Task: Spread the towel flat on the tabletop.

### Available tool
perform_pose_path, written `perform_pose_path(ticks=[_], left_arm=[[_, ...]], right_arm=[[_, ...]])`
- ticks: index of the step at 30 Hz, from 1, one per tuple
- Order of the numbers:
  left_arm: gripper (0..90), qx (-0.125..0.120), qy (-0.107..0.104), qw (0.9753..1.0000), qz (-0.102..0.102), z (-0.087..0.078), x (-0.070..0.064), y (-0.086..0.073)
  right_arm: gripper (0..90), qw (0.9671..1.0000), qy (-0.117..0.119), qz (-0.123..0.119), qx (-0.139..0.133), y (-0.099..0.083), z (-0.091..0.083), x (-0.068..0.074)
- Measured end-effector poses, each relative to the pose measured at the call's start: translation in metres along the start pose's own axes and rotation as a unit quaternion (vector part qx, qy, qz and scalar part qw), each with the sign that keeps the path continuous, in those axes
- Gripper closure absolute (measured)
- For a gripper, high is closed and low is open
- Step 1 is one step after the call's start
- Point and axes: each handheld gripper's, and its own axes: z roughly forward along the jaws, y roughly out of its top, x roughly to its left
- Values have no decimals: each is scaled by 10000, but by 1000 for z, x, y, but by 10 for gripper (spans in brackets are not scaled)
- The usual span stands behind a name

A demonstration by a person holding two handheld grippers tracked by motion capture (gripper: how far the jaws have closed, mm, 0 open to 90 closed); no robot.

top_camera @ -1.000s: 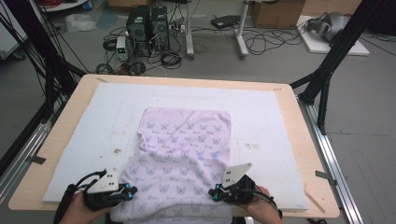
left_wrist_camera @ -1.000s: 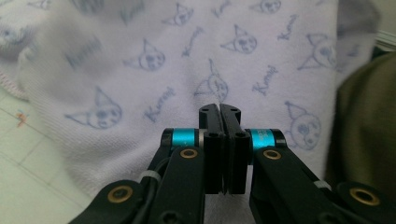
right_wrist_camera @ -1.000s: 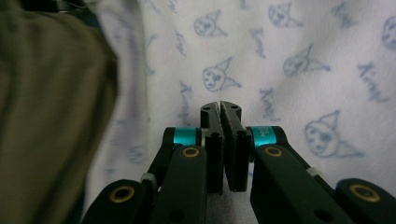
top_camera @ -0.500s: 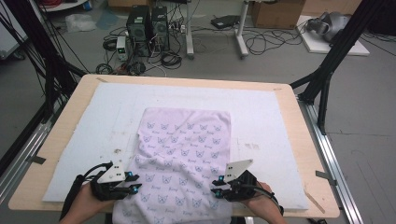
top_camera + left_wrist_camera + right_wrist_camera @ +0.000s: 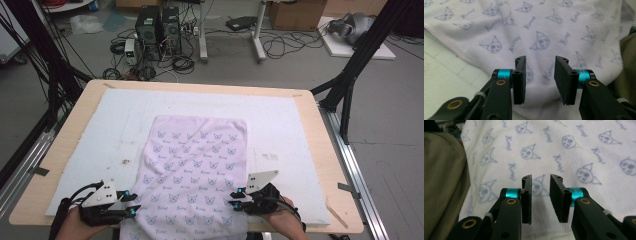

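Observation:
A pale lilac towel (image 5: 195, 165) with a blue cat-face print lies flat on the white mat (image 5: 290, 135), its near end hanging over the table's front edge. My left gripper (image 5: 134, 205) sits at the towel's near left edge. In the left gripper view, the left gripper (image 5: 540, 75) is open, just above the towel (image 5: 541, 27), with nothing between the jaws. My right gripper (image 5: 232, 197) rests at the near right edge. In the right gripper view, the right gripper (image 5: 540, 195) is also open over the towel (image 5: 564, 150), jaws a little closer together.
The mat covers a wooden table (image 5: 330, 150) with bare mat left, right and beyond the towel. Khaki fabric (image 5: 441, 182) of the person's clothing lies beside the towel's near end. Black frame posts (image 5: 360, 60) flank the table; computer towers (image 5: 160, 25) and cables are on the floor behind.
The bunched, wrinkled near half of the towel now lies smooth and flat. Both grippers have shifted slightly at the front corners and stand open.

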Motion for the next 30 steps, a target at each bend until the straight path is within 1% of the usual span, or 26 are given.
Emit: perform_pose_path(ticks=[1, 2, 3, 4, 5, 6, 7, 8, 9, 10, 11, 12, 13, 15, 16, 18, 20, 22, 23, 25, 26, 28, 30], left_arm=[[613, 55, -5, 10000, -31, 4, 2, 0], [613, 157, -32, 9999, -10, 9, 4, -1], [628, 260, -97, 9996, -20, 14, 5, -2], [678, 200, -118, 9997, 42, 16, 5, -4], [756, 165, -204, 9997, -4, 15, 5, -4], [835, 187, -180, 9997, 3, 14, 4, -4], [858, 207, -203, 9996, -22, 12, 2, -5], [871, 207, -276, 9994, -53, 10, 1, -6], [874, 235, -293, 9993, -29, 7, -1, -7], [874, 210, -318, 9993, -10, 4, -3, -10], [872, 214, -327, 9992, 5, 0, -5, -11], [861, 179, -316, 9993, 31, -4, -6, -12], [814, 154, -281, 9995, 22, -4, -6, -12], [693, 144, -156, 9998, -64, -3, -2, -10], [670, 130, -133, 9998, -65, -1, -1, -9], [656, 120, -113, 9999, -18, 3, -1, -5], [649, 126, -91, 9999, 55, 8, -3, -2], [643, 107, -93, 9999, 63, 10, -3, -1], [636, 86, -76, 9999, 62, 11, -2, 0], [621, 0, -36, 10000, 19, 12, 0, 4], [612, -37, -21, 10000, 19, 12, 2, 6], [597, -117, 12, 9999, 34, 13, 6, 13], [594, -227, 49, 9997, 22, 16, 11, 19]], right_arm=[[713, 10000, 8, -26, 31, 0, 2, 0], [713, 9999, 29, -71, 84, 0, 4, 1], [716, 9998, 44, -93, 166, -1, 6, 2], [722, 9997, 20, -120, 229, -2, 8, 3], [751, 9996, -3, -141, 243, -4, 9, 3], [803, 9998, 13, -117, 186, -6, 8, 3], [853, 9997, 93, -92, 189, -7, 7, 3], [882, 9997, 113, -124, 185, -8, 7, 3], [884, 9995, 114, -196, 205, -8, 6, 5], [884, 9991, 131, -275, 295, -8, 3, 8], [884, 9989, 143, -321, 306, -9, 0, 10], [894, 9992, 125, -278, 242, -10, -5, 12], [890, 9996, 151, -222, 86, -10, -10, 13], [831, 9996, 230, -110, -120, -10, -17, 15], [816, 9995, 248, -131, -168, -9, -17, 16], [802, 9992, 310, -201, -160, -8, -13, 19], [794, 9990, 354, -263, 20, -8, -6, 22], [797, 9987, 387, -267, 199, -11, 1, 23], [797, 9986, 410, -276, 198, -12, 2, 22], [784, 9988, 422, -194, 133, -12, 0, 19], [783, 9992, 366, -170, 78, -11, -1, 17], [748, 9996, 251, -135, 13, -9, -3, 12], [720, 9999, 135, -21, -87, -6, -6, 6]])
